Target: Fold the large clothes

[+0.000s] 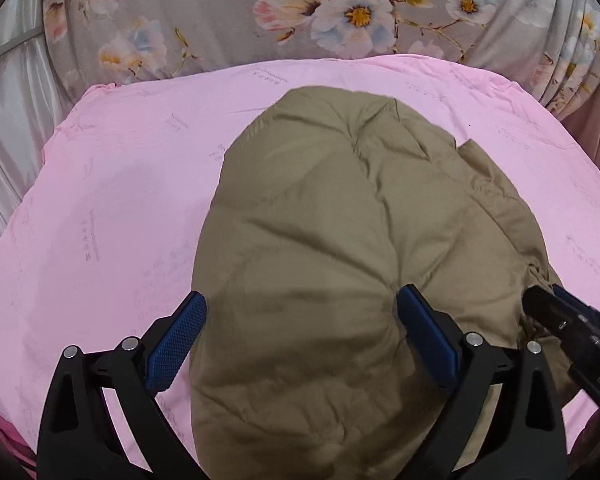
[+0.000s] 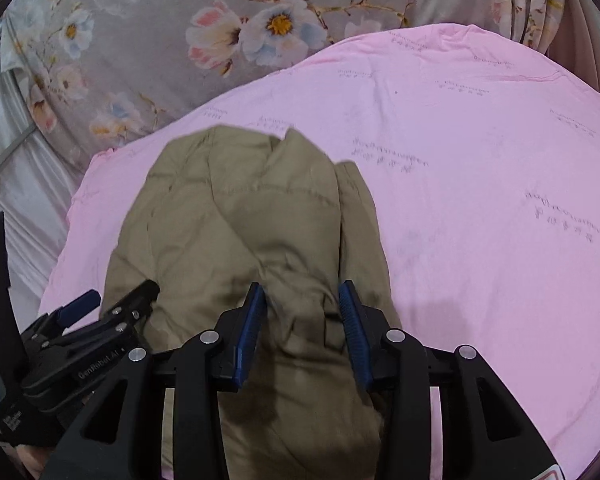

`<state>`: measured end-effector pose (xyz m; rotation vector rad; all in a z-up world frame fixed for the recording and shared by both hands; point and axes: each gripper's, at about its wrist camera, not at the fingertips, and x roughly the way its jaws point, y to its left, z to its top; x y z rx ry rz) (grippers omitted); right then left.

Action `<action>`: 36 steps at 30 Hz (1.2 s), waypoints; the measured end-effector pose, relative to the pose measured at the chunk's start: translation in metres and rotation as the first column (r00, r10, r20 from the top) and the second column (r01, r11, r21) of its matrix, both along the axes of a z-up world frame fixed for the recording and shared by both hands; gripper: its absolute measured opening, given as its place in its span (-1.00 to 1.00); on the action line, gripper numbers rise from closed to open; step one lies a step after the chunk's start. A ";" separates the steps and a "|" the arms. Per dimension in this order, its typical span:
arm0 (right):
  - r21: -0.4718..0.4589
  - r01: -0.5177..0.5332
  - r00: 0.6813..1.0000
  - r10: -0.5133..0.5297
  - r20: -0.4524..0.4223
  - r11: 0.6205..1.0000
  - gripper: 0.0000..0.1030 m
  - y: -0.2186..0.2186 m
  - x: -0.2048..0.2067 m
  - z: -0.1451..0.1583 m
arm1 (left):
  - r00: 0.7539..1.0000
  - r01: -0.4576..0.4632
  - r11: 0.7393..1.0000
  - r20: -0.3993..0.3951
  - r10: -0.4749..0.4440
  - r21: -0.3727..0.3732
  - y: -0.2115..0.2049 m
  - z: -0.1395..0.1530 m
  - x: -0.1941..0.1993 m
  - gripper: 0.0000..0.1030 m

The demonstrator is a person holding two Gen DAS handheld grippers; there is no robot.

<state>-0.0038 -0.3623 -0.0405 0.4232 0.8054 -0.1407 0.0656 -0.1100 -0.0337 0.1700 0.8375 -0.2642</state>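
Observation:
A khaki padded jacket lies bunched and folded on the pink sheet. My left gripper hovers over the jacket's near part, jaws wide open, with its blue pads clear of the fabric. In the right wrist view the jacket runs up between the blue pads of my right gripper. A thick fold of it fills the narrow gap there, and creases gather toward the fingers. The right gripper's tip shows at the jacket's right edge, and the open left gripper at its left edge.
The pink sheet covers the bed and spreads wide to the right of the jacket. A grey floral quilt lies along the far side. Pale satin cloth hangs at the left edge.

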 end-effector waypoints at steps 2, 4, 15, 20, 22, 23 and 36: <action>-0.002 -0.004 1.000 0.004 -0.018 1.000 -0.26 0.004 -0.010 -0.013 | 1.000 -0.007 1.000 -0.014 0.007 -0.014 0.005 -0.003 -0.005 0.83; 0.005 0.002 1.000 -0.002 -0.008 1.000 -0.28 0.003 -0.015 -0.019 | 1.000 -0.012 1.000 -0.010 0.012 -0.009 0.007 -0.006 -0.006 0.86; 0.049 0.002 0.999 -0.004 0.033 0.999 -0.10 -0.009 -0.026 0.001 | 0.998 -0.014 0.999 -0.056 0.011 -0.048 0.023 -0.002 -0.008 0.87; 0.114 0.053 0.995 -0.062 0.083 0.992 0.29 -0.046 -0.025 0.021 | 0.989 -0.033 0.991 -0.145 0.014 -0.127 0.044 0.004 0.004 0.87; 0.169 0.073 0.995 -0.084 0.060 0.983 0.29 -0.071 -0.019 0.016 | 0.985 -0.034 0.985 -0.172 0.005 -0.168 0.052 0.006 0.011 0.87; 0.198 0.080 0.995 -0.090 0.047 0.977 0.29 -0.078 -0.016 0.012 | 0.982 -0.030 0.980 -0.188 -0.007 -0.194 0.057 0.007 0.016 0.87; 0.602 -0.058 0.989 0.127 -0.073 0.796 0.31 -0.097 0.026 -0.059 | 0.913 0.009 0.904 -0.365 -0.182 -0.427 0.066 -0.025 0.060 0.91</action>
